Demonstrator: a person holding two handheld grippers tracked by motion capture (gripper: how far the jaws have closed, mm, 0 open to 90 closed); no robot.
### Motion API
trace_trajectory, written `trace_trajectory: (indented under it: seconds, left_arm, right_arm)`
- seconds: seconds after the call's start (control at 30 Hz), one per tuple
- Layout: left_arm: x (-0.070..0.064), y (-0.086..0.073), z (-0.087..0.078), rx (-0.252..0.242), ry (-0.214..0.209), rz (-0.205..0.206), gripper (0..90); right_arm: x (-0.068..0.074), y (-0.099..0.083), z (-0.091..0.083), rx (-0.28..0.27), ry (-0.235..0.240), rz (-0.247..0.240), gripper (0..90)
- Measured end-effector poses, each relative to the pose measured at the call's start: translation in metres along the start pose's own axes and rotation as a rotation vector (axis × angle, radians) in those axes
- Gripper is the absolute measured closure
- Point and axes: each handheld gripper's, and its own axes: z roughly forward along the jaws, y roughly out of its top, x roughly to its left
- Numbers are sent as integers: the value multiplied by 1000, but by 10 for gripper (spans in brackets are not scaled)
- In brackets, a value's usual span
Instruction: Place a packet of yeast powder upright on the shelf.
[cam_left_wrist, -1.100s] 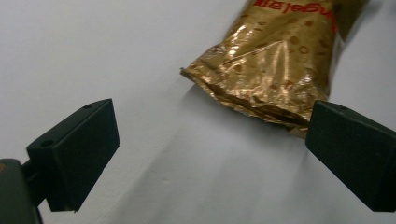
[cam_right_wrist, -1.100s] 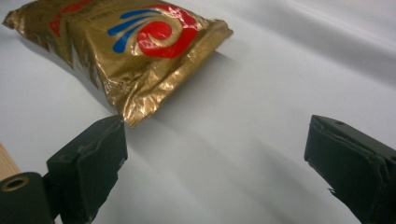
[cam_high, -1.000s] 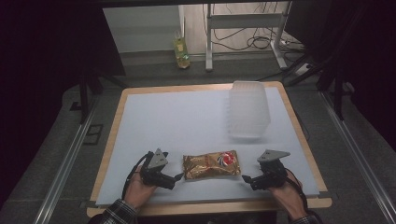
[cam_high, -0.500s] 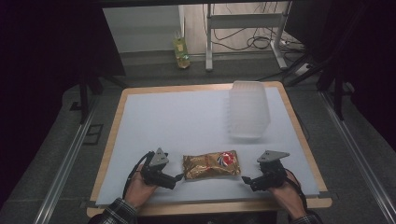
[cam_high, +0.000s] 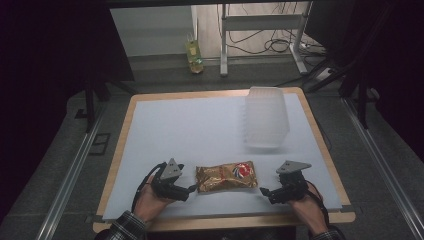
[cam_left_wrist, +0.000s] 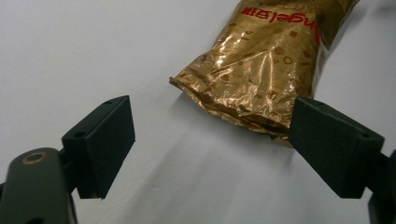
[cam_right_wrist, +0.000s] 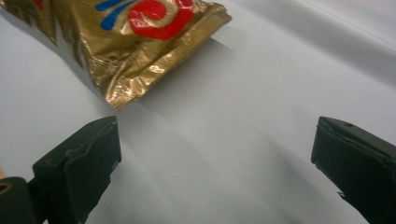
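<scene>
1. The crinkled gold foil snack bag with a red and blue logo (cam_high: 227, 176) lies flat on the pale grey mat covering the wood-rimmed table (cam_high: 200, 130), near the person's edge, its long axis running side to side.
2. The left gripper (cam_high: 186, 190) sits just beside the bag's left sealed end with its jaws spread wide and empty; in the left gripper view the bag (cam_left_wrist: 261, 70) has its crimped end between the jaw tips, which looks like lining up for a pinch on that seam.
3. The right gripper (cam_high: 265, 192) rests near the bag's right end, apart from it, jaws likewise wide and holding nothing. In the right gripper view the bag (cam_right_wrist: 135, 42) lies ahead and to one side, so it seems to be waiting or approaching.
4. A stack of clear plastic tubs lying on its side (cam_high: 265, 116) is well beyond the bag, probably the bag's destination.
5. Beyond the table's far edge a yellow-green bottle (cam_high: 194, 55) stands on the dim floor, with cables and white frame legs near it.
</scene>
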Motion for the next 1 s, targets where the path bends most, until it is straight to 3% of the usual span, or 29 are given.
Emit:
trace_trajectory:
  seconds: [0.27, 0.5, 0.67, 0.87, 0.93, 1.0]
  left_arm:
    - [-5, 8, -3, -57, -34, 9, 272]
    - [-8, 12, -1, -82, -54, 14, 341]
    - [-9, 16, 4, -93, -61, 8, 444]
    - [-4, 21, 12, -111, -89, -36, 687]
    - [-3, 22, 17, -100, -104, -32, 838]
    - [-5, 22, 21, -83, -114, -17, 896]
  right_arm:
    - [0, 0, 1, 4, 6, 7, 19]
    - [-1, -1, 1, 3, 1, 12, 19]
    - [0, 0, 1, 1, 1, 6, 19]
    - [1, 1, 2, 9, -1, 4, 19]
    - [1, 0, 3, 11, -2, 0, 19]
    - [1, 1, 2, 7, -4, 0, 19]
